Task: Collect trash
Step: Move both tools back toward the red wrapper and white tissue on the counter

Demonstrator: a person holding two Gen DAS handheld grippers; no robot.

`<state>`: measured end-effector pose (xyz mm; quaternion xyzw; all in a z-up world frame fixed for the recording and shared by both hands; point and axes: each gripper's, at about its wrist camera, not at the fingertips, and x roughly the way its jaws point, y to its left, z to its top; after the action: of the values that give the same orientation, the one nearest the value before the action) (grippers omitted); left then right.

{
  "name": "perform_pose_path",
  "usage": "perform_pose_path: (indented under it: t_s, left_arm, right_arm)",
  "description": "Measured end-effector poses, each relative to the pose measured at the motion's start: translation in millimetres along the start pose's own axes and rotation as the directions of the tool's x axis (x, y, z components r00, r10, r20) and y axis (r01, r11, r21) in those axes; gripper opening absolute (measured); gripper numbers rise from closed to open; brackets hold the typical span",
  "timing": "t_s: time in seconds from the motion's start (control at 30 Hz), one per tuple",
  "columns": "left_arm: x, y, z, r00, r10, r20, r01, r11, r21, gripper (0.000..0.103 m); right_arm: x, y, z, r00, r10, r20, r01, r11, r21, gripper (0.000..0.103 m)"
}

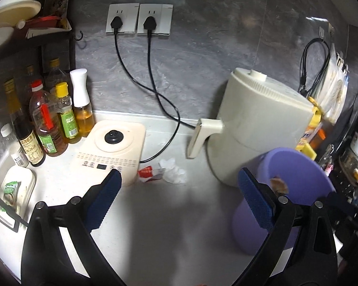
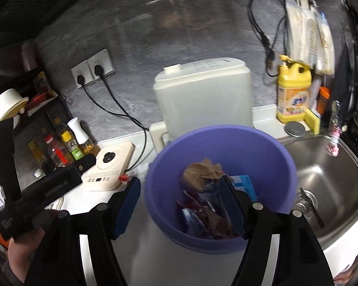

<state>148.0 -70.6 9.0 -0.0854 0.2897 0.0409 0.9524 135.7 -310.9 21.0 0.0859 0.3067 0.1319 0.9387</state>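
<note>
Purple bin [image 2: 217,240] sits between both spread, empty grippers; at 11 o'clock, wrappers [image 1: 162,172] lie beside the cooker [image 1: 112,150].

A cream appliance base [image 1: 114,147] with a round black knob and a row of buttons sits on the white surface [image 1: 155,214] towards its back edge, beside a cluster of oil and sauce bottles [image 1: 47,124] at the left corner. Two black plugs sit in the wall sockets [image 1: 139,19], their cords trailing down to the surface. A tall white jug-shaped appliance [image 1: 257,128] stands near the back edge. At the right, a yellow detergent bottle [image 2: 293,93] and sponge [image 2: 313,120] stand behind the steel sink [image 2: 327,186]
</note>
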Motion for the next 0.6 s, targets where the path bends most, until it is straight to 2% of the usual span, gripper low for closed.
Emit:
perform_pose_path:
  t_s: [0.07,0.13,0.27,0.43,0.6]
  left_arm:
    - [6.1,9.8,1.4,1.000,0.008,-0.026,-0.008,1.000,0.004,0.097]
    - [7.2,18.2,3.8,1.000,-0.005,-0.017,0.005,1.000,-0.003,0.097]
    - [16.9,36.7,7.8,1.000,-0.008,-0.020,0.008,1.000,0.003,0.097]
    - [29.8,58.4,9.0,0.999,-0.033,-0.033,0.033,0.999,0.003,0.096]
    - [47.8,72.9,10.9,0.997,-0.059,-0.050,0.060,0.998,0.019,0.084]
  right_arm:
    - [5.7,8.3,0.3,1.000,0.000,0.007,0.000,1.000,-0.012,0.068]
    - [15.3,18.7,3.5,1.000,0.010,-0.018,-0.010,1.000,-0.008,0.068]
    - [26.2,42.5,8.4,1.000,0.000,-0.003,-0.001,0.998,-0.063,0.069]
    - [40.0,65.2,12.2,1.000,0.001,-0.003,-0.001,0.997,-0.073,0.069]
    - [55.6,86.4,9.6,1.000,-0.012,-0.017,0.011,0.997,-0.082,0.067]
